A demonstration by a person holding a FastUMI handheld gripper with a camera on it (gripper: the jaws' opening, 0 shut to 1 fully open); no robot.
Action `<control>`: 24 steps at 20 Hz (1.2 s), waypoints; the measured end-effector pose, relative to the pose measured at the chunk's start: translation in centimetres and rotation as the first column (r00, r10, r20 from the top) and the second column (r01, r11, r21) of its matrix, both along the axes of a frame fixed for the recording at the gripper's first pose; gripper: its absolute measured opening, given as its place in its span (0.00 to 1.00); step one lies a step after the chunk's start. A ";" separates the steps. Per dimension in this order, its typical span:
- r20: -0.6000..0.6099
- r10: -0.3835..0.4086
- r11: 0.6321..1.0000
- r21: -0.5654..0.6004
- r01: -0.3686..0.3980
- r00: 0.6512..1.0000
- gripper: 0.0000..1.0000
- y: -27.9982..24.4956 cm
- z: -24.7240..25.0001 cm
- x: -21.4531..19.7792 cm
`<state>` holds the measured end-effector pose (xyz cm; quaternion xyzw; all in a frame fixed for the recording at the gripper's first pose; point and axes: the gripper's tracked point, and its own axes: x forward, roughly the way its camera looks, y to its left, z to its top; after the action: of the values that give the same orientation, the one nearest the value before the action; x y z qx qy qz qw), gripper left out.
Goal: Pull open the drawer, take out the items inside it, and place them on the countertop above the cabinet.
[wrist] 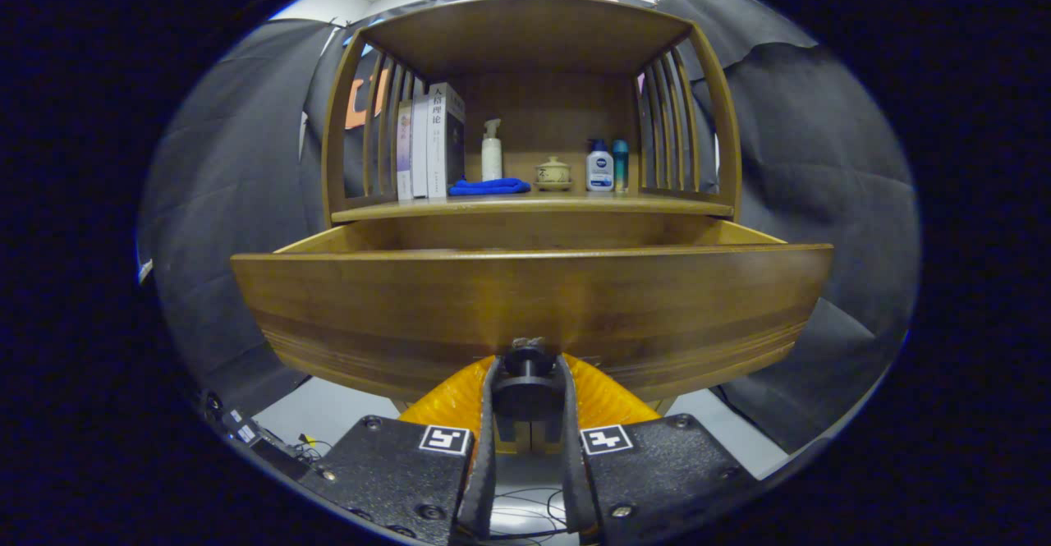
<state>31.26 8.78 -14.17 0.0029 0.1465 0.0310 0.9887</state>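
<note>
My one camera rides on me, low, looking forward and slightly upward along my two fingers [493, 415]. It sits very close to the brown wooden drawer front [525, 308], facing it square-on at knob height. Past its top edge the view reaches the wooden countertop shelf [534, 208] and its slatted sides, further back. The fisheye lens bows straight edges.

The wooden drawer [525, 300] stands pulled out beneath the countertop [534, 208], its contents hidden.
</note>
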 end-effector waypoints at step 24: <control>0.010 0.020 1.000 0.017 -0.021 1.000 0.84 -1.3 1.4 -1.0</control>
<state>30.28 7.53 -12.79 0.0098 0.1412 0.0424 0.9890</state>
